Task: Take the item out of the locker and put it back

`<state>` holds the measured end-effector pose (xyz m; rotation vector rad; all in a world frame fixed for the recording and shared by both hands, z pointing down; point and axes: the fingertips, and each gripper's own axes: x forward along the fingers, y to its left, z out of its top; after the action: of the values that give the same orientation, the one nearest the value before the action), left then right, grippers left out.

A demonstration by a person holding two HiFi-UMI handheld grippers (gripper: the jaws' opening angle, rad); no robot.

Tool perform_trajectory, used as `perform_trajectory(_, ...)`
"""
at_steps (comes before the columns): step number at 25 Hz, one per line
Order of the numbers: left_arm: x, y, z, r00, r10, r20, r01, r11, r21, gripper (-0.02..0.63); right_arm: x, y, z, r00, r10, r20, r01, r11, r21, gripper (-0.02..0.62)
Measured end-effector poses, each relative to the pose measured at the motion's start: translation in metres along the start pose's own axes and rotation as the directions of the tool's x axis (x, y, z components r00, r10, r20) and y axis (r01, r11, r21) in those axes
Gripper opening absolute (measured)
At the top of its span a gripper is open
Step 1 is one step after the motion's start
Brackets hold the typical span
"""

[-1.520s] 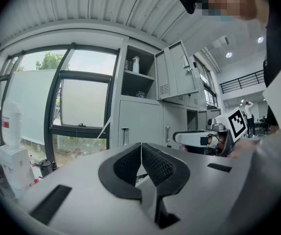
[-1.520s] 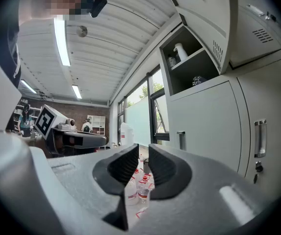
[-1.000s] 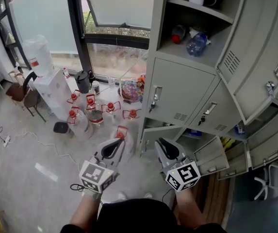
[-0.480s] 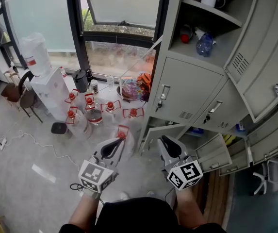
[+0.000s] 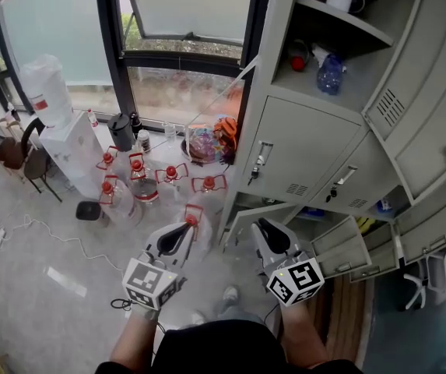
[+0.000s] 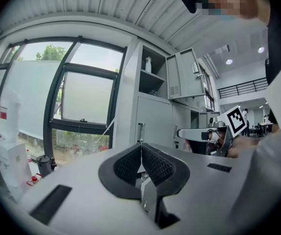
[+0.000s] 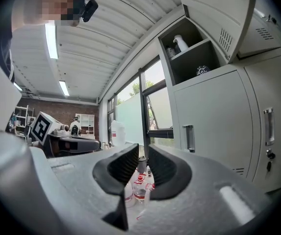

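Note:
The grey locker [image 5: 308, 142] stands at the right. Its upper compartment [image 5: 339, 45] is open and holds a clear plastic bottle [image 5: 329, 74] and a red-capped thing [image 5: 299, 55]. In the right gripper view that compartment [image 7: 194, 58] shows a white spray bottle [image 7: 180, 43]. My left gripper [image 5: 184, 232] is held level in front of the locker's left corner, shut and empty [image 6: 141, 148]. My right gripper [image 5: 263, 228] is beside it and faces the lower locker doors. Its jaws stand a narrow gap apart with nothing between them [image 7: 143, 153].
Several red-capped water jugs [image 5: 145, 185] stand on the floor by the window, left of the locker. A water dispenser [image 5: 59, 123], a chair [image 5: 20, 150] and a colourful bag [image 5: 207, 142] are near them. Lower locker doors [image 5: 339, 248] hang open at the right.
The person has stepped, and a shoe now shows below the grippers. Both grippers were carried along side by side before the locker. Their jaws look the same.

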<state>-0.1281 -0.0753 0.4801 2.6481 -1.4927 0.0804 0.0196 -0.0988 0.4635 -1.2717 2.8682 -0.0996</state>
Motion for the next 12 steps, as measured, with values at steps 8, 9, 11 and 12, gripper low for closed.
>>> perform_trajectory(8,0.049,0.011,0.012,1.000,0.007,0.006,-0.007,1.000,0.024,0.014,0.032,-0.043,0.017,0.999,0.021,0.026,-0.021,1.000,-0.007,0.057)
perform_trajectory(9,0.057,0.011,0.017,1.000,0.008,0.011,-0.008,1.000,0.029,0.014,0.036,-0.049,0.022,0.999,0.026,0.034,-0.025,1.000,-0.013,0.057)
perform_trajectory(11,0.072,0.011,0.025,1.000,0.002,0.022,-0.003,0.999,0.049,0.014,0.043,-0.059,0.032,0.998,0.035,0.052,-0.033,0.999,-0.026,0.057)
perform_trajectory(12,0.080,0.011,0.030,1.000,0.002,0.028,-0.004,0.998,0.055,0.014,0.047,-0.064,0.037,0.997,0.039,0.060,-0.037,0.999,-0.033,0.057)
